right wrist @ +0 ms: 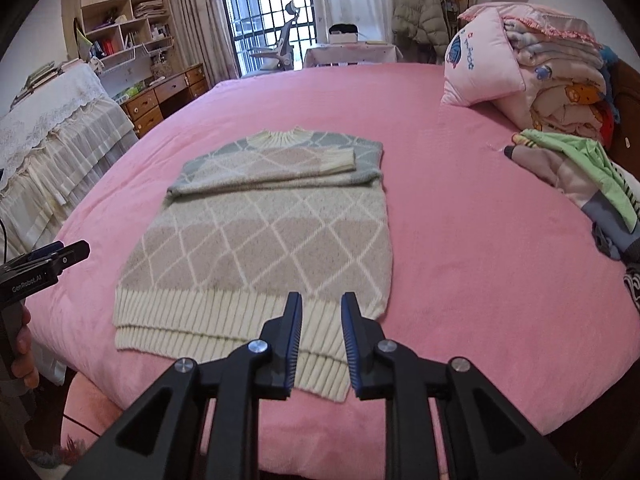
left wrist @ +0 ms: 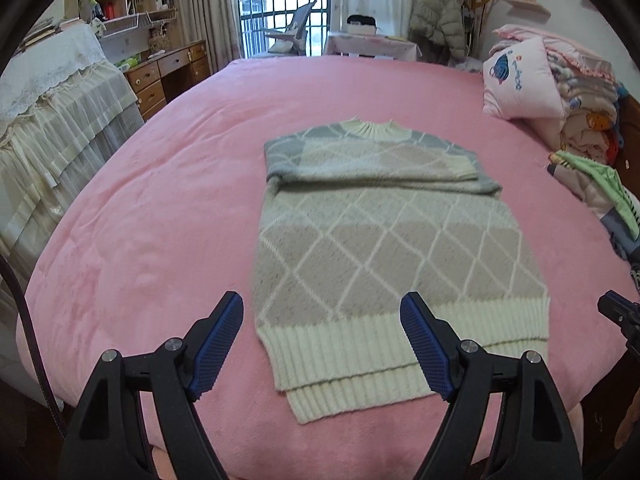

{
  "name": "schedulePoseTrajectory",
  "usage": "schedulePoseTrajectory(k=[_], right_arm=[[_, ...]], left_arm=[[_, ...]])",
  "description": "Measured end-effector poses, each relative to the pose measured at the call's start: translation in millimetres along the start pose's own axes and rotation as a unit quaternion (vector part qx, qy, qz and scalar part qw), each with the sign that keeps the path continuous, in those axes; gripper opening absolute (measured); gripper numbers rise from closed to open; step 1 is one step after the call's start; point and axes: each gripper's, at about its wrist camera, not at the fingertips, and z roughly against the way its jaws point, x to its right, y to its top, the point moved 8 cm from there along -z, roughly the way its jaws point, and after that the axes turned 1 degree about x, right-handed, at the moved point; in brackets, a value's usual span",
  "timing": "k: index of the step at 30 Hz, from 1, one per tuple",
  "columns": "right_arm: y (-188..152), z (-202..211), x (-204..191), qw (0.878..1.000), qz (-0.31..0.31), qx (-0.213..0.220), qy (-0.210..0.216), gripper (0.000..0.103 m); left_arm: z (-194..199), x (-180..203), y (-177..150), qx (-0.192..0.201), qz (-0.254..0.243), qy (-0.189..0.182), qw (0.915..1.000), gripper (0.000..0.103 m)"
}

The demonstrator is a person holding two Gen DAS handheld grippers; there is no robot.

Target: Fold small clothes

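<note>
- The left gripper [left wrist: 322, 344] fills the bottom of its own view, jaws spread wide, nothing between the blue pads [left wrist: 218, 346]; they hang over the near left corner of the sweater's hem, and contact cannot be judged.
- The right gripper [right wrist: 320, 344] has its jaws a narrow way apart, empty, above the ribbed hem [right wrist: 224, 312] near its right end; the pads are not pressing on the knit.
- The sweater [left wrist: 384, 240] lies flat in the middle of the pink bed [left wrist: 160, 208], collar at 12 o'clock, hem at 6 o'clock, both sleeves folded across the chest. The hem's lower layer sticks out from under the upper one.
- In the left view only the tip of the other gripper shows, cut off at 3 o'clock.
- In the right view the left gripper's body enters at 9 o'clock, held by a hand [right wrist: 24, 344] mostly out of frame.
- At 2 o'clock a pink pillow [right wrist: 480, 68] leans on stacked blankets [right wrist: 560, 80]; loose clothes [right wrist: 580, 176] at 3 o'clock run off the edge.
</note>
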Motion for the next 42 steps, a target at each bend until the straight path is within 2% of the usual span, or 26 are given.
schedulePoseTrajectory(k=[8, 13, 17, 20, 26, 34, 42], right_arm=[[-39.5, -28.2, 4.7, 0.998, -0.012, -0.055, 0.016, 0.020], [-54.4, -44.5, 12.1, 0.995, -0.036, -0.081, 0.040, 0.020], [-60.9, -56.0, 19.6, 0.993, -0.058, -0.095, 0.048, 0.025], [-61.6, -61.7, 23.5, 0.992, -0.065, -0.096, 0.045, 0.031], [-62.8, -78.7, 28.9, 0.989, -0.083, -0.110, 0.048, 0.033], [-70.2, -95.9, 35.7, 0.983, -0.114, -0.133, 0.061, 0.033], [-71.3, -107.4, 34.3, 0.976, -0.140, -0.146, 0.086, 0.035]], left_arm=[[-39.1, -24.9, -47.2, -0.062, 0.015, 0.006, 0.9979, 0.080], [-56.9, -35.8, -67.0, -0.082, 0.031, 0.000, 0.9962, 0.080], [-71.7, -47.4, -77.0, -0.101, 0.059, -0.017, 0.9930, 0.080], [-84.5, -57.9, -86.7, -0.124, 0.100, -0.044, 0.9863, 0.080], [-95.4, -70.9, -94.6, -0.131, 0.140, -0.060, 0.9796, 0.080], [-108.4, -57.4, -87.6, -0.138, 0.128, -0.071, 0.9796, 0.080], [-118.1, -24.6, -84.2, -0.150, 0.111, -0.104, 0.9769, 0.080]])
